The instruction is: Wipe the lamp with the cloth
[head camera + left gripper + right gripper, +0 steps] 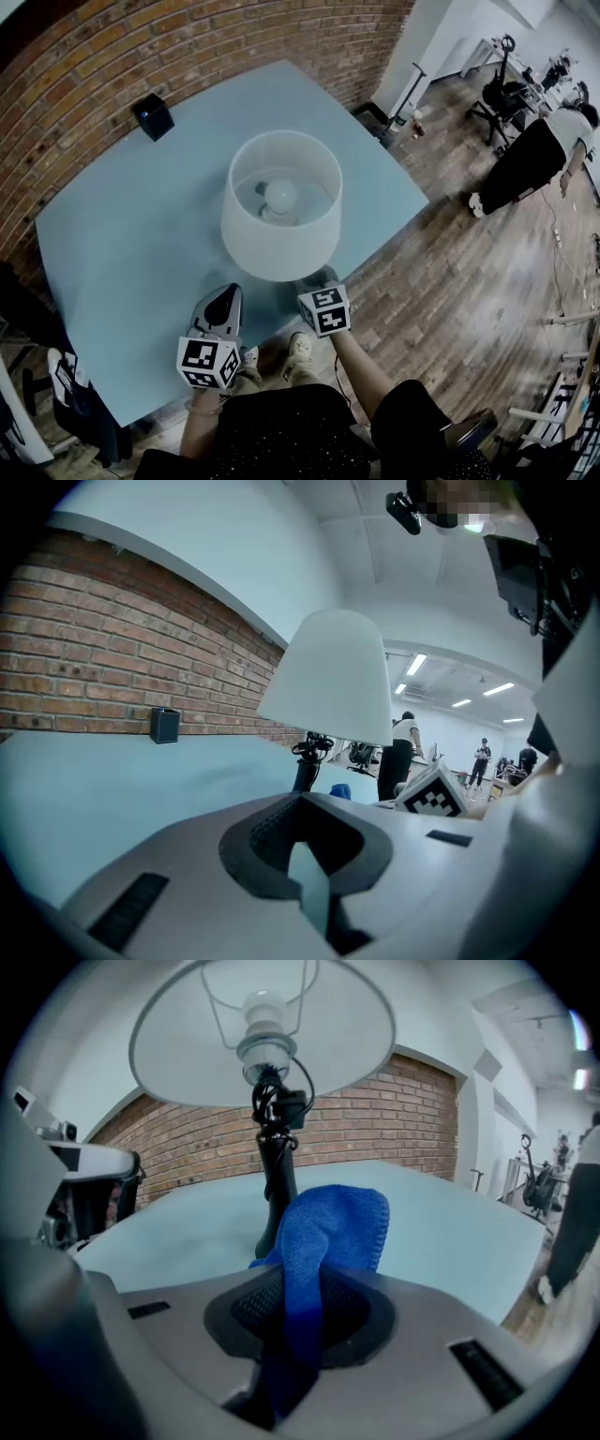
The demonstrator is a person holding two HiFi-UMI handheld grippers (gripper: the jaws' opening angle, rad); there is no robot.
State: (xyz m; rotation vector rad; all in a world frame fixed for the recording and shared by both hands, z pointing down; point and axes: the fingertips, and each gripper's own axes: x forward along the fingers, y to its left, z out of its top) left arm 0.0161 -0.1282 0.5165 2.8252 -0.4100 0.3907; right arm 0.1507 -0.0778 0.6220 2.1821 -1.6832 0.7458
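The lamp has a white shade and a thin black stem, and it stands in the middle of the light blue table. A bare bulb shows inside the shade. My right gripper is at the shade's near rim, shut on a blue cloth. That cloth sticks up between its jaws, just short of the stem. My left gripper hovers over the table to the left of it, jaws closed on nothing. In the left gripper view the shade rises ahead and slightly right of the jaws.
A small black box sits near the table's far edge by the brick wall. Wooden floor lies to the right, with a person and an office chair far off. The table's near edge runs just under my grippers.
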